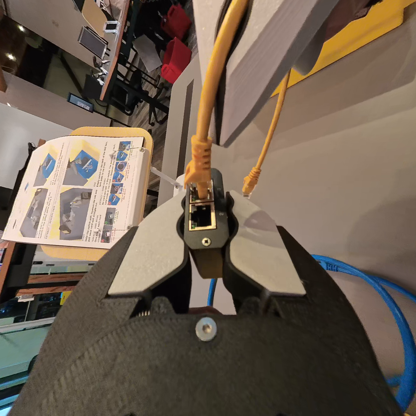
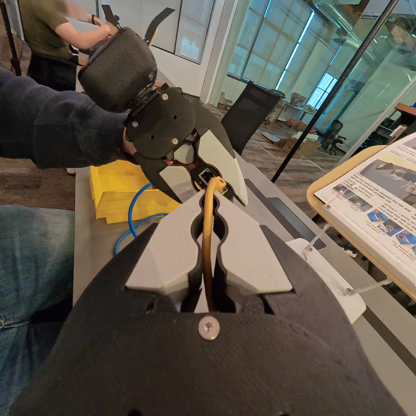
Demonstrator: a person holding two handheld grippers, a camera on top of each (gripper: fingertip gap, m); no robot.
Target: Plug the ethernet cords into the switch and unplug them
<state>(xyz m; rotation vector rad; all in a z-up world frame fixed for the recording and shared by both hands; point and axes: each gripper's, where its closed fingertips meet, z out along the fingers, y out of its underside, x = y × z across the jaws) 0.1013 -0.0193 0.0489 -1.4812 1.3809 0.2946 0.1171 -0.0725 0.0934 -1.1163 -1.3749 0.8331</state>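
Observation:
My left gripper (image 1: 206, 198) is shut on the small black switch (image 1: 203, 216) and holds it above the grey table (image 1: 337, 180). A yellow ethernet plug (image 1: 199, 173) sits in the switch's far port; the near port is empty. The yellow cord's other end (image 1: 249, 182) hangs free beside the switch. In the right wrist view my right gripper (image 2: 208, 194) is shut on the yellow cord (image 2: 207, 236) just behind the plug (image 2: 219, 183), and faces the left gripper (image 2: 211, 186) and the switch (image 2: 206, 176). A blue cord (image 1: 382, 292) lies coiled on the table.
A yellow bin (image 2: 117, 191) stands on the table behind the blue cord (image 2: 132, 216). An instruction sheet on a tilted stand (image 2: 382, 191) is at the right, and it also shows in the left wrist view (image 1: 74, 191). A person (image 2: 45, 33) stands at the back left.

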